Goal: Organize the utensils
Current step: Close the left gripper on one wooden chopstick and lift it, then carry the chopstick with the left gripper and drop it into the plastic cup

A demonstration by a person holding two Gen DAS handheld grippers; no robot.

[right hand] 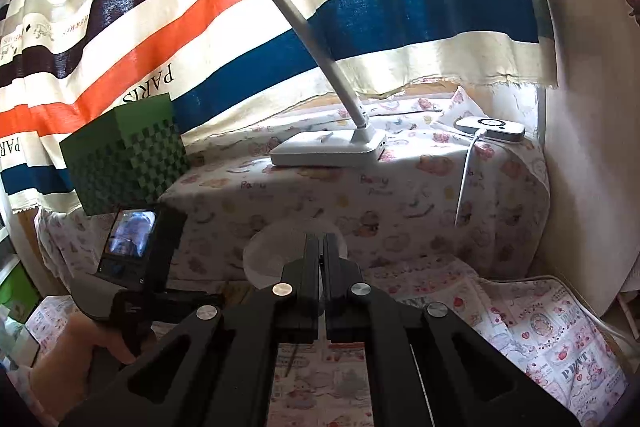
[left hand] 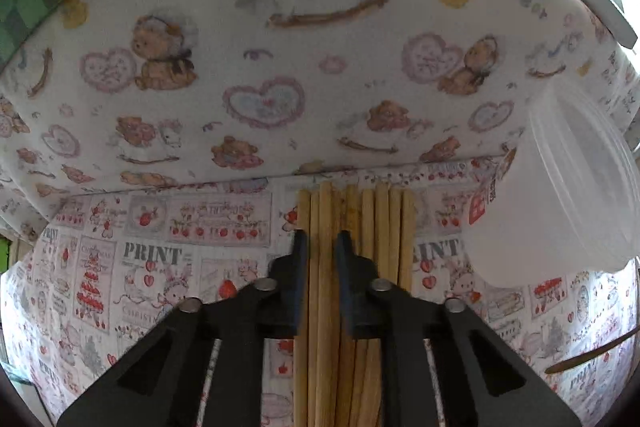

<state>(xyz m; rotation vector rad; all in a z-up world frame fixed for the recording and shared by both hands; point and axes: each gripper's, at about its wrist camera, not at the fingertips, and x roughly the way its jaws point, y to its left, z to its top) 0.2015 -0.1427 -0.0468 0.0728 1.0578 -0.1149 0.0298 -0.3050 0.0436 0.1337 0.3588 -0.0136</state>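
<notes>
A bundle of several pale wooden chopsticks [left hand: 384, 219] lies lengthwise on the printed tablecloth [left hand: 152, 267]. My left gripper [left hand: 321, 239] points down at the bundle's left side, its black fingers [left hand: 298, 259] closed on a couple of the sticks; the others lie loose to the right. A translucent plastic tub [left hand: 560, 187] stands to the right of the sticks. My right gripper [right hand: 320, 239] is held up above the table, shut with nothing between its fingers. The same pale tub [right hand: 268, 251] shows dimly behind the right gripper's tips.
A thin brown utensil [left hand: 592, 351] lies at the right edge. Behind the table rises a cloth-covered ledge [right hand: 400, 195] with a white desk lamp [right hand: 328, 147], a white charger [right hand: 490, 126] and a green checked box [right hand: 128, 151]. A hand [right hand: 80, 347] holds the other gripper's handle.
</notes>
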